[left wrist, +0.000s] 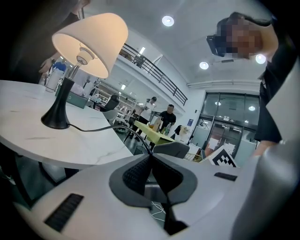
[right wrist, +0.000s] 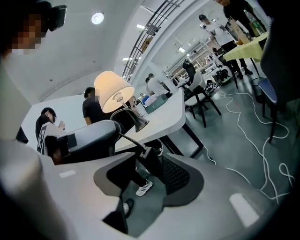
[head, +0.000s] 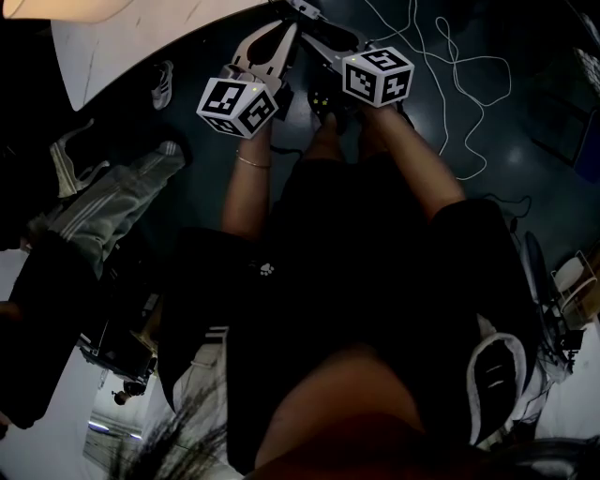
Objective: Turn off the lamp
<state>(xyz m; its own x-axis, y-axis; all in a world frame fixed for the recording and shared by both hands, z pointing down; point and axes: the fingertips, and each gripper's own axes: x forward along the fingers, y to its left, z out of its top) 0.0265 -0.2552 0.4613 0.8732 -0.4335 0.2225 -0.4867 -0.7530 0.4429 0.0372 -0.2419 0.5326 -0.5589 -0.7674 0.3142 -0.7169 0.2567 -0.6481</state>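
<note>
Left tool (left wrist: 150, 155) gripping cord (left wrist: 108, 127), lampshade (head: 84, 6) cropped in head view

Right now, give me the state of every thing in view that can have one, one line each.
lamp: lit, shade glowing, upright on the table.
cord: runs off the table edge to the left gripper.
cord switch: between the jaws of the right gripper, not pinched.
left gripper: jaws shut on the cord.
right gripper: jaws open.
</note>
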